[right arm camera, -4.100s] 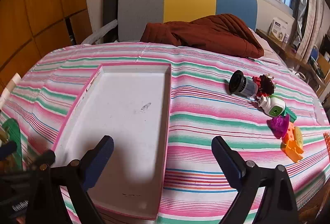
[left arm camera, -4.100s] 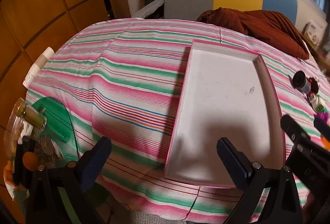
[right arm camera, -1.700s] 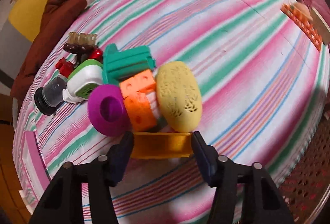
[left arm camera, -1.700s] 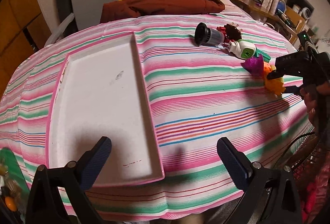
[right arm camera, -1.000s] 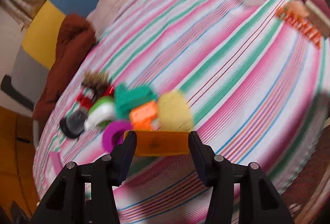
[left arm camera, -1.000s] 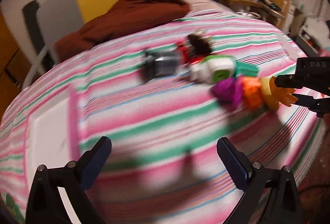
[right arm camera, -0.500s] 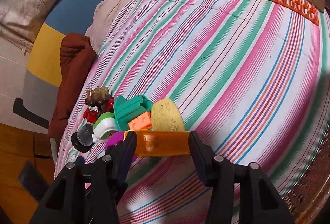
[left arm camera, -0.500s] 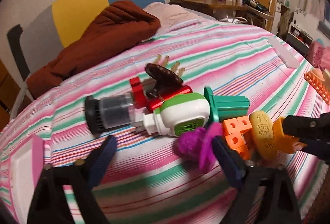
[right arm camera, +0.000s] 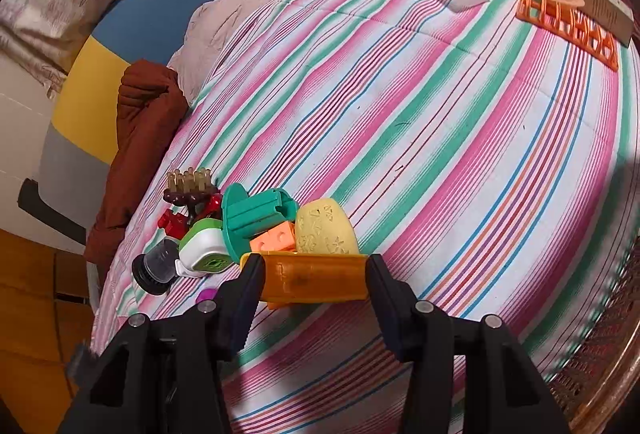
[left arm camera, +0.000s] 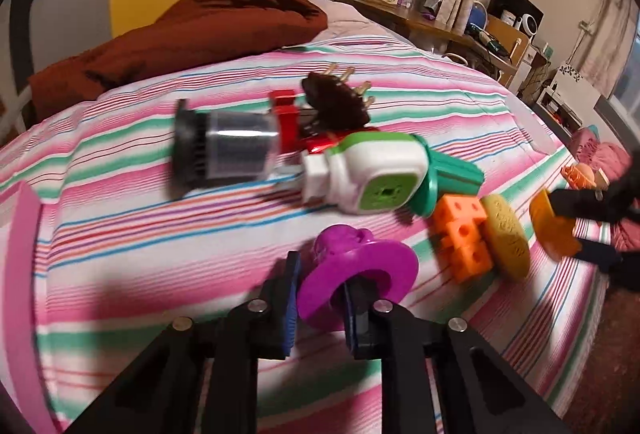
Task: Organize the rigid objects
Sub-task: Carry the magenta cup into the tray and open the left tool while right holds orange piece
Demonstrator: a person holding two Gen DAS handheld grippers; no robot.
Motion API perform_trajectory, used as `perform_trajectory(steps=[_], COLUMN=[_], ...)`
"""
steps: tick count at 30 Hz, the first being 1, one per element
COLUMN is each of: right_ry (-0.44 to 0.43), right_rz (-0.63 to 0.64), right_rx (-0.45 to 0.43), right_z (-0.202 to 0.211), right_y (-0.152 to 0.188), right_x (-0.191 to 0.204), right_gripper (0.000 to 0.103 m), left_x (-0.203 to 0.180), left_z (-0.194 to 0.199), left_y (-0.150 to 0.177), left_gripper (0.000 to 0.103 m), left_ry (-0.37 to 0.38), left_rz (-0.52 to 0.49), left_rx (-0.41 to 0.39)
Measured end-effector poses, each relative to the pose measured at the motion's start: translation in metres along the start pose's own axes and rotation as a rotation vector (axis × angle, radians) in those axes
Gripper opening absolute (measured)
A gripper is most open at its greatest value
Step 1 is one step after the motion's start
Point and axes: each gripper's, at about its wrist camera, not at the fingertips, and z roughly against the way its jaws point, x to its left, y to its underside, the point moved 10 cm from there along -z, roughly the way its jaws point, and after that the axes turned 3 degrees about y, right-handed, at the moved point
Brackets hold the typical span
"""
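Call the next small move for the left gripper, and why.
Probably a short straight lift. The left gripper looks closed on the rim of the purple cup, one finger outside and one inside, though blur makes the contact uncertain. The cup lies close to the orange block, so rising before carrying avoids dragging it. The right gripper already holds its orange piece.

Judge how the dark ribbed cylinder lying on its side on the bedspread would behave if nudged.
The cylinder lies on its round side, so it would probably roll. Its wider ribbed end should curve that roll. The red toy and white-green piece sit close beside it and would likely stop it; the soft bedspread should slow it.
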Motion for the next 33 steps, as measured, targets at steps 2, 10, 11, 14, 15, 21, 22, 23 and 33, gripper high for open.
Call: perform_trajectory(steps=[2, 10, 11, 14, 15, 21, 22, 23, 33], right_ry=[0.004, 0.032, 0.036, 0.054, 0.064, 0.118, 0.122, 0.126, 0.202], right_rz=[0.008, 0.026, 0.032, 0.064, 0.079, 0.148, 0.151, 0.158, 0.304], right_rx=[-0.003, 0.007, 0.007, 0.0, -0.003, -0.011, -0.013, -0.016, -0.11], right_z=[0.001, -0.001, -0.001, 0.0, 0.0, 0.0, -0.001, 0.0, 0.013], right_y=[0.0, 0.002, 0.002, 0.003, 0.003, 0.005, 0.005, 0.005, 0.008], right_x=[0.001, 0.001, 0.001, 0.004, 0.006, 0.011, 0.011, 0.011, 0.033], right_gripper=[0.053, 0.053, 0.053, 0.053, 0.053, 0.053, 0.053, 0.053, 0.053], left_x=[0.007, 0.037, 0.041, 0.051, 0.055, 0.08, 0.087, 0.094, 0.206], left_z=[0.009, 0.043, 0.048, 0.065, 0.073, 0.107, 0.114, 0.119, 0.152], left_y=[0.007, 0.035, 0.038, 0.041, 0.042, 0.044, 0.045, 0.045, 0.058], left_gripper=[0.016, 0.015, 0.015, 0.015, 0.015, 0.015, 0.015, 0.015, 0.015], left_ry=[-0.021, -0.054, -0.055, -0.044, -0.039, -0.058, -0.061, -0.066, -0.204], left_rz=[-0.018, 0.014, 0.021, 0.056, 0.067, 0.083, 0.098, 0.109, 0.301], left_rx=[-0.009, -0.016, -0.017, -0.034, -0.046, -0.097, -0.104, -0.113, -0.129])
